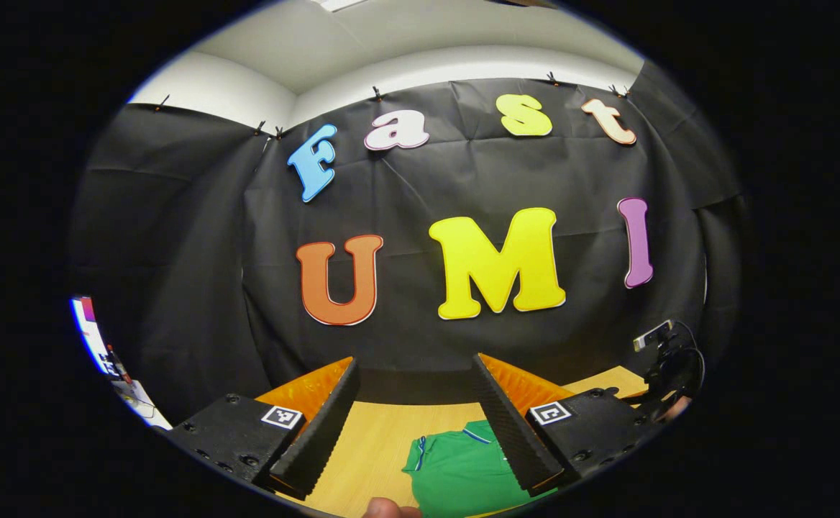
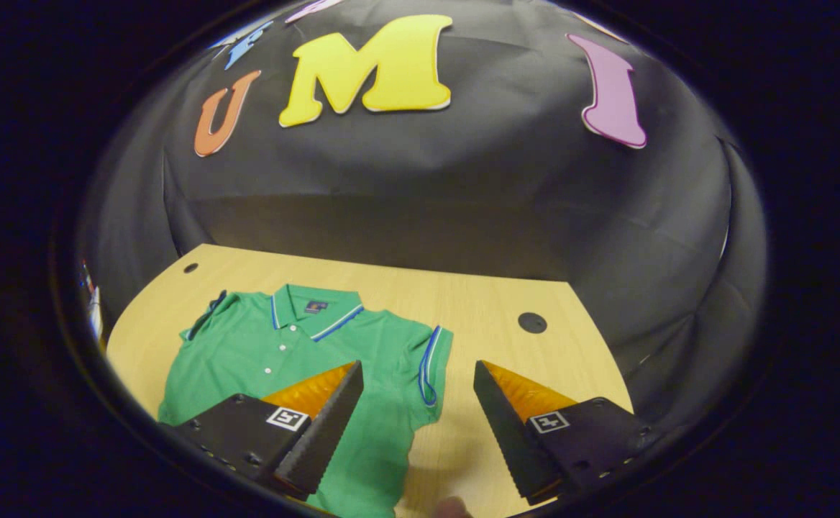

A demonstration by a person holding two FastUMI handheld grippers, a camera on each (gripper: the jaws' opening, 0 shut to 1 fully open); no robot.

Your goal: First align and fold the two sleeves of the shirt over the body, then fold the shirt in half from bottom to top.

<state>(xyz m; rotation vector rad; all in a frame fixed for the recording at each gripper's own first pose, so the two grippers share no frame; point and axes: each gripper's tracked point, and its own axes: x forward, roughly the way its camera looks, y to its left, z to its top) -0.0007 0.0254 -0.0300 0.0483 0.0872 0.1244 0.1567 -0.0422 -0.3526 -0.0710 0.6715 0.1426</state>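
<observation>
Green polo shirt (image 2: 298,360) lies flat on the pale wooden table (image 2: 492,302), collar toward the far edge, button placket facing up. Blue and white piping trims the collar and both sleeve cuffs. A small dark label sits inside the neck, too small to read. In the right gripper view the shirt spreads across the left part of the table, its right sleeve (image 2: 431,363) stretched out to the side, unfolded; the left sleeve (image 2: 208,313) lies near the far left corner. Two dark round holes mark the table, one (image 2: 532,322) at the right, another (image 2: 190,267) at the far left.

The right hand-held gripper (image 2: 414,424) hovers above the shirt's right side with its fingers spread wide, gripping nothing; one finger sits over the body, the other over bare table. The left hand-held gripper (image 1: 414,424) is likewise spread apart and empty, raised and aimed at the wall, with a corner of the shirt (image 1: 463,467) showing below between its fingers. Each finger mount carries a square black-and-white marker tag. A small camera on a stand (image 1: 661,345) sits at the right.
</observation>
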